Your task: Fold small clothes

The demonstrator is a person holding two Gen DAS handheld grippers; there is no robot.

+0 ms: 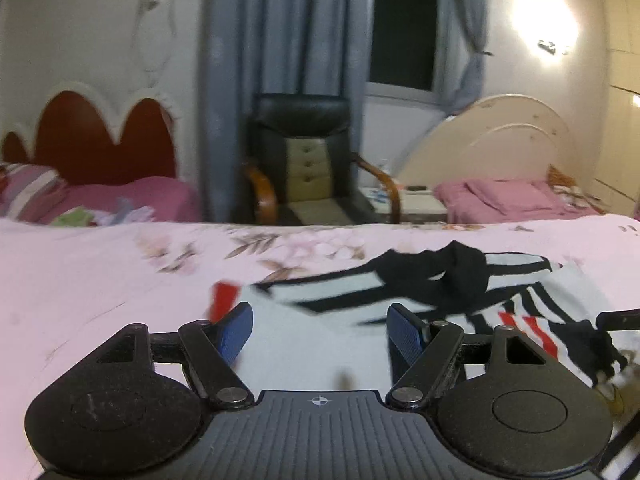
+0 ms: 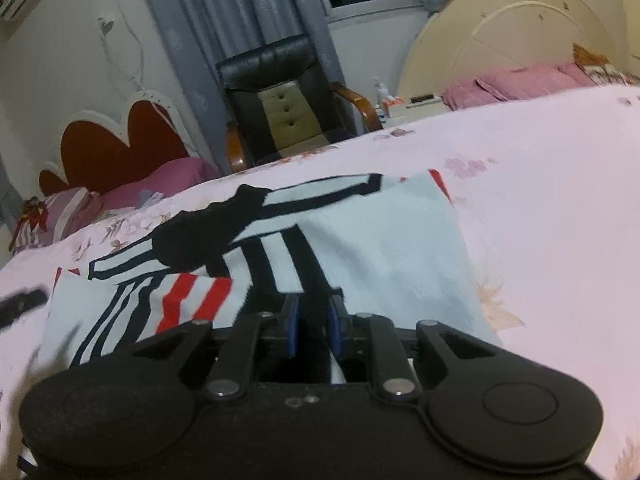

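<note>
A small white garment [image 1: 344,344] with black stripes, red stripes and a black collar lies spread on the pink floral bedspread [image 1: 100,288]. My left gripper [image 1: 320,332] hovers open over its white near part, with nothing between the blue pads [image 1: 236,332]. In the right wrist view the same garment [image 2: 384,248] fills the middle. My right gripper [image 2: 312,328] sits low at its near edge. Its jaws are nearly together, with a black-striped fold of the cloth running in between them.
Beyond the far edge of the bed stands a black armchair [image 1: 304,152] with wooden arms, in front of grey curtains [image 1: 280,40]. A red headboard [image 1: 100,140] is at the left. A cream headboard [image 1: 500,140], pink bedding and a nightstand [image 1: 404,196] are at the right.
</note>
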